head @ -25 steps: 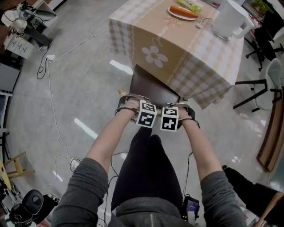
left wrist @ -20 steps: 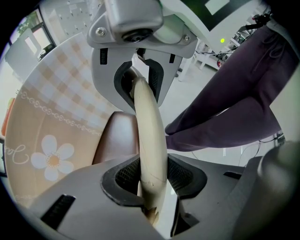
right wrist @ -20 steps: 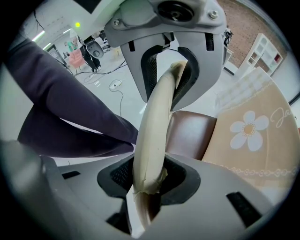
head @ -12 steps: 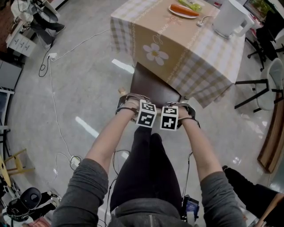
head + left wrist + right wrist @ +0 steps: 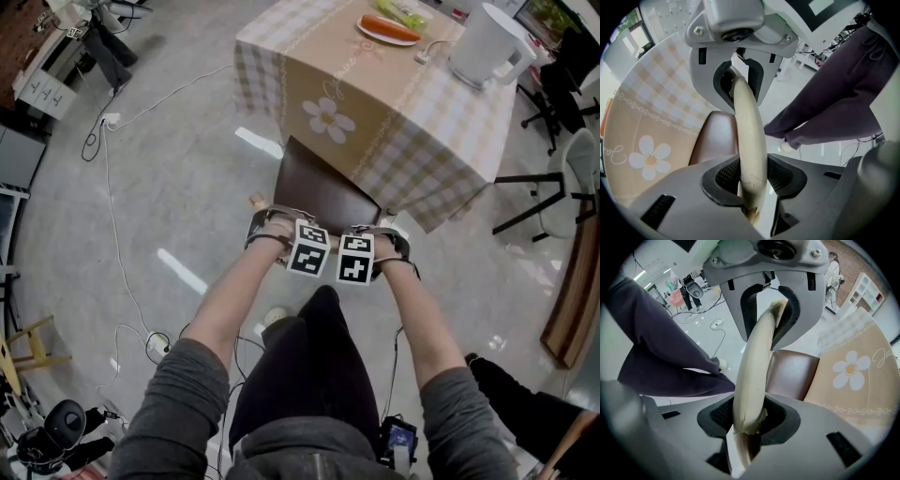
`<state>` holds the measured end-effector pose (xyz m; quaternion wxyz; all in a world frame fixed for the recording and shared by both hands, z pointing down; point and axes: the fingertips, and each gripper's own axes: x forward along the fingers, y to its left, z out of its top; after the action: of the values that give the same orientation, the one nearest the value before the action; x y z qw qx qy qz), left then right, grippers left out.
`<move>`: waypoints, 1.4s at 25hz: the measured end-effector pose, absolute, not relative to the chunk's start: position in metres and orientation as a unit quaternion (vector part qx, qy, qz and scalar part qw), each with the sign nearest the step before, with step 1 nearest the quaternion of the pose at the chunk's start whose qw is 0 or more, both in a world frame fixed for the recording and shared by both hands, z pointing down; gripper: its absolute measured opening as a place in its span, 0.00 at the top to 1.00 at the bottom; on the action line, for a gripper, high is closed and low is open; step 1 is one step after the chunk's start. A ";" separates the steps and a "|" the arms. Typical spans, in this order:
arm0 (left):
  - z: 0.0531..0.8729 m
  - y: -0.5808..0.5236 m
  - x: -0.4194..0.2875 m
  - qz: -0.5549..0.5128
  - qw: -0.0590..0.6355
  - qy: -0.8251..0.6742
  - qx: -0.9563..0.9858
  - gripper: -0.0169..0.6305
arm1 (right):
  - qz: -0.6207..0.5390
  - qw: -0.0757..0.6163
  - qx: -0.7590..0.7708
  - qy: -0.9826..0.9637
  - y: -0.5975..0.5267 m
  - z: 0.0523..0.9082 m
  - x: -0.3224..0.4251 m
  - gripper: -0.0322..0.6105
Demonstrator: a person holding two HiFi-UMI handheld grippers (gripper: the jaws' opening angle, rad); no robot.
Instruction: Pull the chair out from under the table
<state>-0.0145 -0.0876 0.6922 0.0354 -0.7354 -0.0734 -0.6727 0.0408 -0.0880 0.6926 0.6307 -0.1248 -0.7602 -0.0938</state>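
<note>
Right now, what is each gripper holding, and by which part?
Both the left gripper and the right gripper clamp the chair by the cream top rail of its back.

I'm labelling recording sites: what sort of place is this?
Probably a lab or office workroom staged as a dining corner: loose cables trail over the glossy floor, office chairs stand at the right, and a cloth-covered table carries a kettle.

The chair (image 5: 323, 192) has a dark brown padded seat and a curved cream top rail (image 5: 749, 136) on its back. It stands upright, the seat's far edge hidden under the hanging cloth of the table (image 5: 412, 103), a beige-and-white checked cloth with 1 white flower on its side
</note>
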 end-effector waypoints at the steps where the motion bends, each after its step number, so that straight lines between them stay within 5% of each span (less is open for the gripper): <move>1: 0.692 -0.087 -0.015 -0.673 0.035 -0.073 -0.735 0.74 | -0.094 0.631 -0.124 -0.760 -0.087 0.693 0.041 0.75; 35: 0.691 -0.036 -0.016 -0.677 0.039 -0.094 -0.729 0.74 | -0.086 0.636 -0.111 -0.759 -0.036 0.692 0.040 0.75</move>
<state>-0.0162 -0.0361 0.6913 0.0392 -0.7289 -0.0938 -0.6770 0.0402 -0.0358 0.6922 0.6360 -0.1108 -0.7588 -0.0865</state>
